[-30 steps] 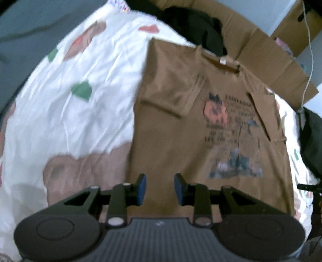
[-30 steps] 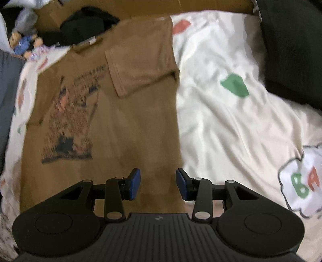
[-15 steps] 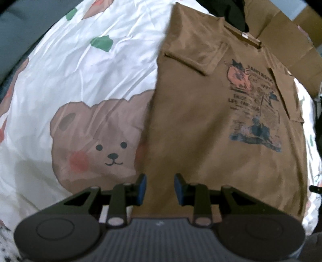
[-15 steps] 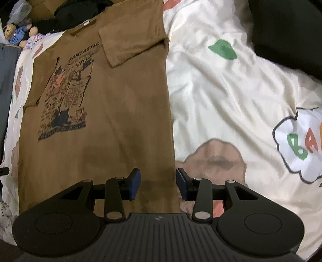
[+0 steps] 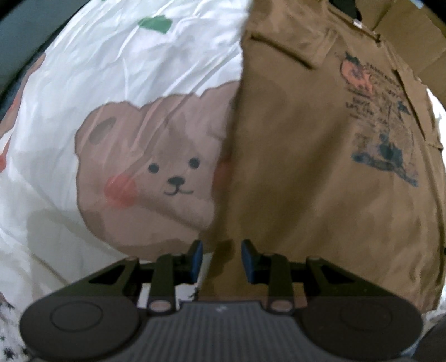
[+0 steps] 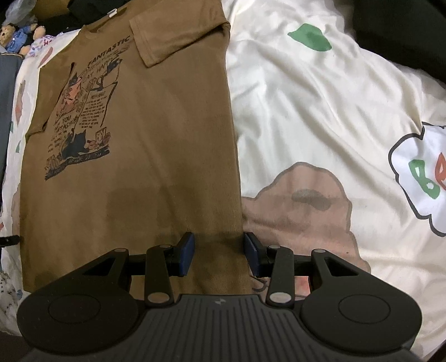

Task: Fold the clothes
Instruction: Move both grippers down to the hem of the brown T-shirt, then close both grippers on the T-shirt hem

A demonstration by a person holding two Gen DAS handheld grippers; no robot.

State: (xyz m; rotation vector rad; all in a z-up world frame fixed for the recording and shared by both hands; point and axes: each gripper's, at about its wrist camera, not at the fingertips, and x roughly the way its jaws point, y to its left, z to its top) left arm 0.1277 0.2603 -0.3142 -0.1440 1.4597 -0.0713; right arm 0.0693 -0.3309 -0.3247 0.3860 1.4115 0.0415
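On the bed, a white bedspread (image 6: 320, 111) printed with cartoon bears carries a brown T-shirt (image 6: 156, 156) that lies flat, print side up, its collar at the far end and its hem nearest the two cameras. Both short sleeves are turned in over the chest, so the shirt forms a long straight-sided strip; lengthwise it is not folded, and the full run from collar to hem lies open. By my judgement the narrowing of the shirt is done and the fold along its length is what is left, though one moment cannot say who laid the sleeves so. The left gripper (image 5: 220, 257) hovers over the hem corner on its side, jaws open and empty, straddling the shirt's edge where it meets the bear's face (image 5: 167, 172). The right gripper (image 6: 218, 250) stands likewise at the other hem corner, jaws apart with nothing between them but the cloth below. The chest print (image 6: 83, 111) reads "FANTASTIC" at its top and "YOU" lower down; the finer lines are too small to read. A speech bubble (image 6: 421, 172) on the bedspread shows the letters "B" and part of another. A small pale tag (image 6: 112, 12) at the collar is unreadable.
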